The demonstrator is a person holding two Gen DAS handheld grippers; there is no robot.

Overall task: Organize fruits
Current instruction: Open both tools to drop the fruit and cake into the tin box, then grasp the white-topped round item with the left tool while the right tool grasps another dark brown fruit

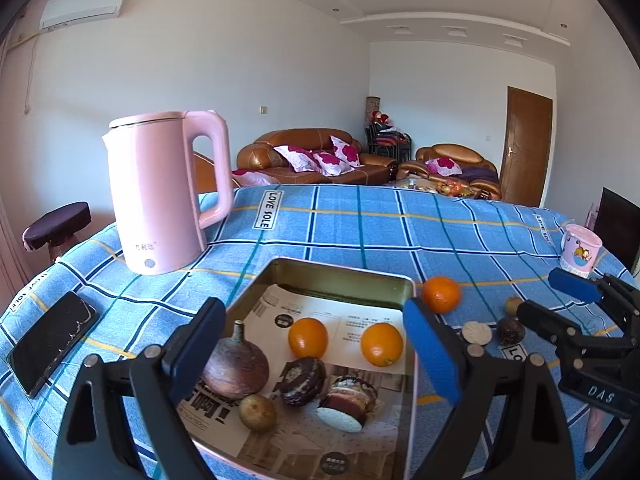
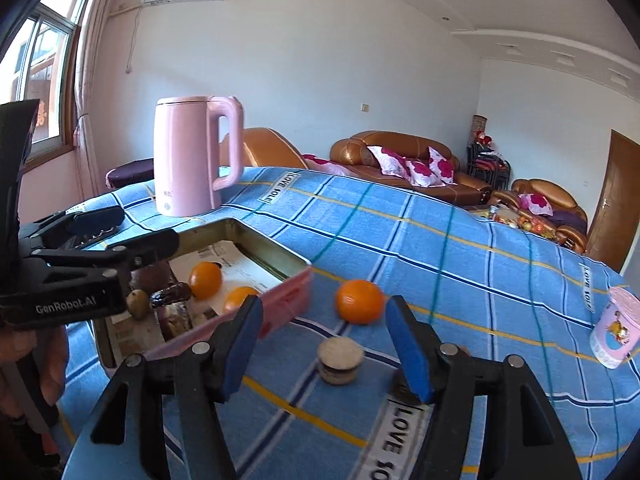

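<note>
Sorting in progress. The shallow rectangular metal tray (image 1: 362, 276), lined with printed paper, already held two oranges, a brown pear-shaped fruit (image 1: 236, 368) whose stem end, and so its long axis, pointed up and away from the camera, and several darker items. The left gripper (image 1: 316, 344) hovered over the tray, its jaws spread wide and empty. The right gripper (image 2: 320, 344), likewise spread and empty, faced the loose round orange (image 2: 359, 301) lying on the blue checked tablecloth (image 2: 460, 248) just beside the tray (a sphere, no long axis). Probable next move: advance, close on that orange, lift it over the rim.
</note>
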